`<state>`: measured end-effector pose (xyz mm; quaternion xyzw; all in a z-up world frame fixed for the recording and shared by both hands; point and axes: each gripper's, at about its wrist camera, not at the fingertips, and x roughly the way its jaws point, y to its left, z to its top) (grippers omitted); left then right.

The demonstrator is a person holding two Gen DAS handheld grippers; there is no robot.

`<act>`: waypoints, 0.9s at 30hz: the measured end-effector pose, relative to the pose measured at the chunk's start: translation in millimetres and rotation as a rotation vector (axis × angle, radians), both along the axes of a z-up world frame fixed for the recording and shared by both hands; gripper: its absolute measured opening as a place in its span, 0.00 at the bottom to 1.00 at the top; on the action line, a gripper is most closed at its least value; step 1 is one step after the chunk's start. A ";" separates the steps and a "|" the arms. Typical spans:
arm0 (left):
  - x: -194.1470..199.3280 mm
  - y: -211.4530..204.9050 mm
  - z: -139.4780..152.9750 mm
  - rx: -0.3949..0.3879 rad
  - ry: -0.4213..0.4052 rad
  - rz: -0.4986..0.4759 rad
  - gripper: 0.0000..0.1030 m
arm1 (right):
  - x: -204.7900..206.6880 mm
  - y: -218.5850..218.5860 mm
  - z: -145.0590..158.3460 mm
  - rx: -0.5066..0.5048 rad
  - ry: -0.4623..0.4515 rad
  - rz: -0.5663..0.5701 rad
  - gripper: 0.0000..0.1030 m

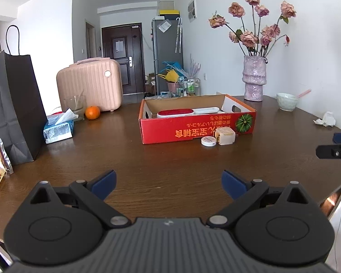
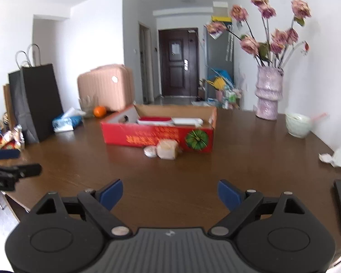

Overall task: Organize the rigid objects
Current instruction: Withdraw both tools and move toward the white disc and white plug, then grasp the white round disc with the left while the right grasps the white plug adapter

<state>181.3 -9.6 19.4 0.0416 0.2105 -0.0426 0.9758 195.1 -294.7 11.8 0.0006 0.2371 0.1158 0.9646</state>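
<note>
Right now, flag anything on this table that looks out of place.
A round white tin and a beige cube sit outside the red box, against its front wall. A crumpled tissue lies loose near the table's right edge.

The right gripper [image 2: 169, 194], jaws wide and empty, faces a red box [image 2: 158, 136] on the brown table [image 2: 250, 159].

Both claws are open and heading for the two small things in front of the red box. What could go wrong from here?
1. The round white tin and the beige cube touch each other, hard against the red box: closing a claw on one may knock the other away.
2. The right claw view is blurred, so aiming may be off.
3. The left claw converging on the same spot risks a collision.
</note>
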 end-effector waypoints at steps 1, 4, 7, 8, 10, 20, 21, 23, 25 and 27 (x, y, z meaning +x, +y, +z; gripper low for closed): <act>2.6 0.6 0.1 -0.008 -0.001 0.002 0.98 | 1.2 -0.6 -1.2 0.000 0.001 -0.012 0.88; 11.6 -0.1 -3.1 -0.014 0.011 -0.004 0.98 | 8.0 -0.3 -4.3 0.003 0.004 -0.009 0.88; 21.9 -0.4 -11.0 -0.009 0.033 -0.005 0.98 | 21.2 5.9 -11.8 -0.013 0.020 -0.005 0.88; 26.4 -0.2 -14.0 -0.008 0.042 -0.003 0.98 | 26.4 8.0 -13.9 -0.015 0.029 -0.001 0.88; 37.7 2.2 -19.9 -0.009 0.064 0.003 0.98 | 41.1 13.7 -19.8 -0.024 0.047 0.009 0.88; 116.3 5.2 -38.6 -0.003 0.126 0.007 0.98 | 153.0 50.3 -38.2 -0.047 0.062 0.099 0.88; 124.2 3.3 -39.4 -0.001 0.127 0.004 0.98 | 166.9 51.4 -40.8 -0.026 0.072 0.102 0.88; 140.6 -0.4 -41.4 -0.001 0.132 -0.009 0.98 | 194.5 52.5 -45.3 0.018 0.102 0.087 0.88; 157.1 -4.1 -44.2 -0.007 0.146 -0.026 0.98 | 216.7 54.6 -49.2 0.045 0.106 0.072 0.88; 173.2 -8.6 -46.9 -0.013 0.160 -0.038 0.98 | 235.1 58.7 -53.3 0.043 0.111 0.061 0.87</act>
